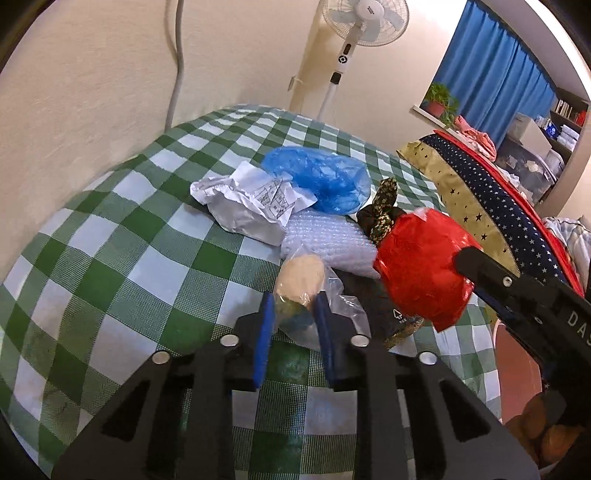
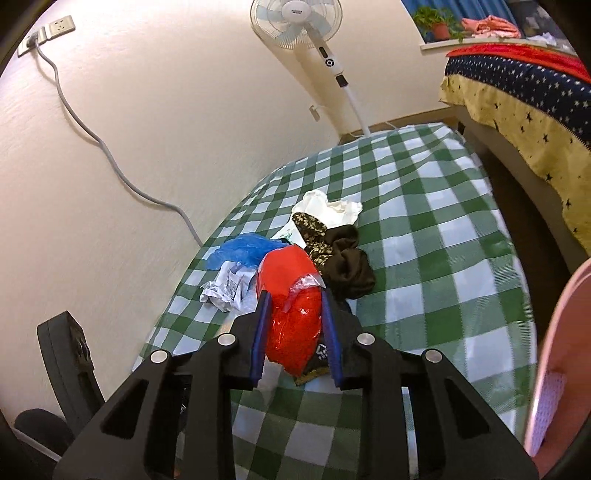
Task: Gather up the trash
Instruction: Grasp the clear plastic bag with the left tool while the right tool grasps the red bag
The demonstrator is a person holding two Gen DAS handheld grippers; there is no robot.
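Observation:
A pile of trash lies on a green-checked tablecloth (image 1: 110,258). My left gripper (image 1: 293,301) is shut on a clear plastic bag holding something tan (image 1: 301,277). My right gripper (image 2: 295,299) is shut on a red plastic bag (image 2: 291,295); it also shows in the left wrist view (image 1: 421,269) with the right gripper's finger (image 1: 484,273) pressed on it. Crumpled white paper (image 1: 251,199), a blue plastic bag (image 1: 317,177), bubble wrap (image 1: 328,240) and a dark patterned cloth (image 2: 340,258) lie in the pile.
A pink bin (image 2: 554,369) stands at the table's right edge. A white cloth or paper (image 2: 328,210) lies behind the pile. A standing fan (image 2: 295,22) and a bed with star-patterned covers (image 2: 517,85) are beyond the table. A grey cable (image 2: 92,136) runs down the wall.

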